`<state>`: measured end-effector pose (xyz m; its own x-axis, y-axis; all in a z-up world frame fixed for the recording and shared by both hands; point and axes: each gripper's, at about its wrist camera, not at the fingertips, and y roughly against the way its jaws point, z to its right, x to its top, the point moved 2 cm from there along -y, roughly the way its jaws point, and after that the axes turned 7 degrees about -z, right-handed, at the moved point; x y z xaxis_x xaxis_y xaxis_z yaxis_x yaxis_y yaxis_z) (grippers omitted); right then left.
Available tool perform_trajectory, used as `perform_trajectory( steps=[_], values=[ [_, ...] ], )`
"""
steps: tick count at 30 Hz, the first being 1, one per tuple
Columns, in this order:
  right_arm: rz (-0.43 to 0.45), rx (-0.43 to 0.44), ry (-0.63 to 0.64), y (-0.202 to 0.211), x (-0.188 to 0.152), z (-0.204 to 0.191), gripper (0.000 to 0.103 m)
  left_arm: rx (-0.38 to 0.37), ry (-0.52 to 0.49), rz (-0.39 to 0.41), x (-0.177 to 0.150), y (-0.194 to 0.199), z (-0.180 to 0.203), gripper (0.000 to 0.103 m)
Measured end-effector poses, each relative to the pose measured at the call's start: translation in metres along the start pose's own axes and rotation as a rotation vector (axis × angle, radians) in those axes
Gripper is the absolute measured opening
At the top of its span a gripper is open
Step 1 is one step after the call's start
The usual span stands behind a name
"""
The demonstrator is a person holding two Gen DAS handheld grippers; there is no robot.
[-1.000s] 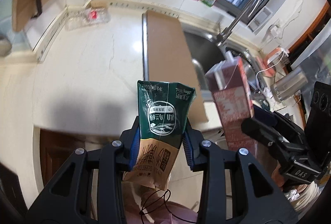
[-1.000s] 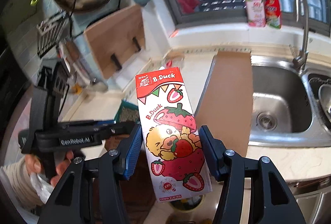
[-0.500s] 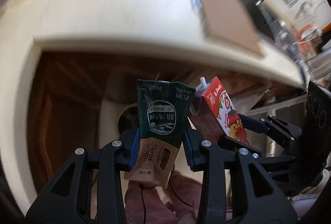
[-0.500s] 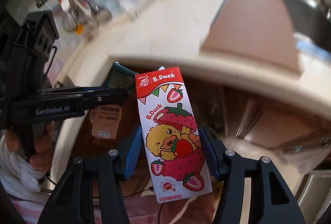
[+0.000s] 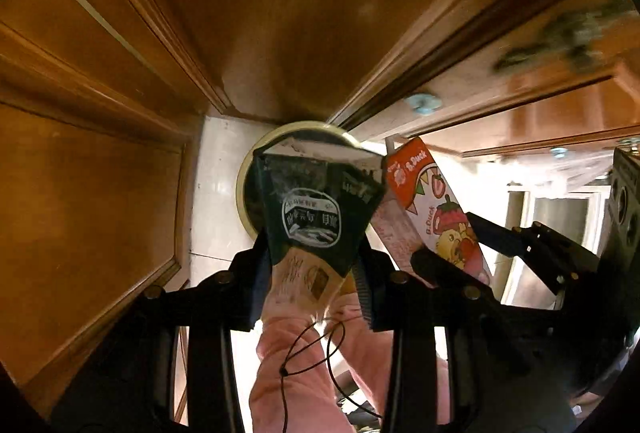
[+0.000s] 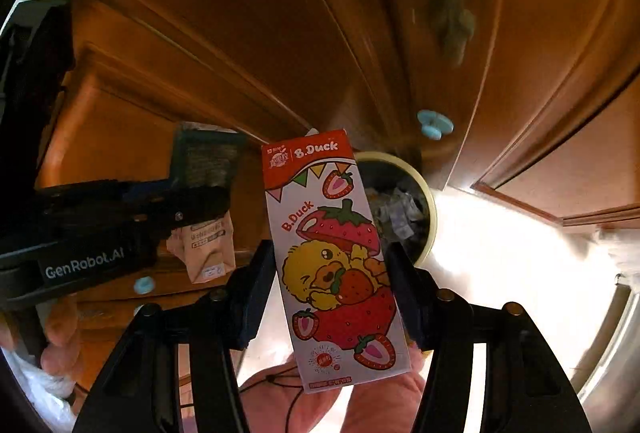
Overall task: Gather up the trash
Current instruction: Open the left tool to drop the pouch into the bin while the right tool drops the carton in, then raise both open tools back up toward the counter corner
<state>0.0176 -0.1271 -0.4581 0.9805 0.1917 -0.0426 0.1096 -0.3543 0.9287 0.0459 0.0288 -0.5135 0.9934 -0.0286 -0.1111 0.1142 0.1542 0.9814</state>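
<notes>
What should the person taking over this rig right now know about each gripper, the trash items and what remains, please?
Left gripper: jaws shut on the dark green carton, above the bin.
Right gripper: jaws shut on the strawberry carton, beside the bin, which already holds crumpled trash.
Done: both cartons picked up and brought to the bin.
Left: release both into it.

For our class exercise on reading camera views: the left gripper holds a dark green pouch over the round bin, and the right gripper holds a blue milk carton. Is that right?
Not quite. The right gripper holds a red and white strawberry carton, not a blue one, as the right wrist view shows. The left gripper does hold the dark green pouch over the round bin.
</notes>
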Motion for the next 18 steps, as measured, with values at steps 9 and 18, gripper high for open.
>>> perform_trajectory(
  steps=[9, 18],
  values=[
    [-0.058, -0.024, -0.043, -0.073, 0.021, 0.018, 0.067, 0.013, 0.022, -0.095, 0.007, -0.063, -0.032, 0.053],
    [-0.052, -0.07, 0.003, -0.051, 0.008, 0.004, 0.067, 0.003, 0.065, -0.087, 0.005, -0.03, -0.039, 0.053]
  ],
)
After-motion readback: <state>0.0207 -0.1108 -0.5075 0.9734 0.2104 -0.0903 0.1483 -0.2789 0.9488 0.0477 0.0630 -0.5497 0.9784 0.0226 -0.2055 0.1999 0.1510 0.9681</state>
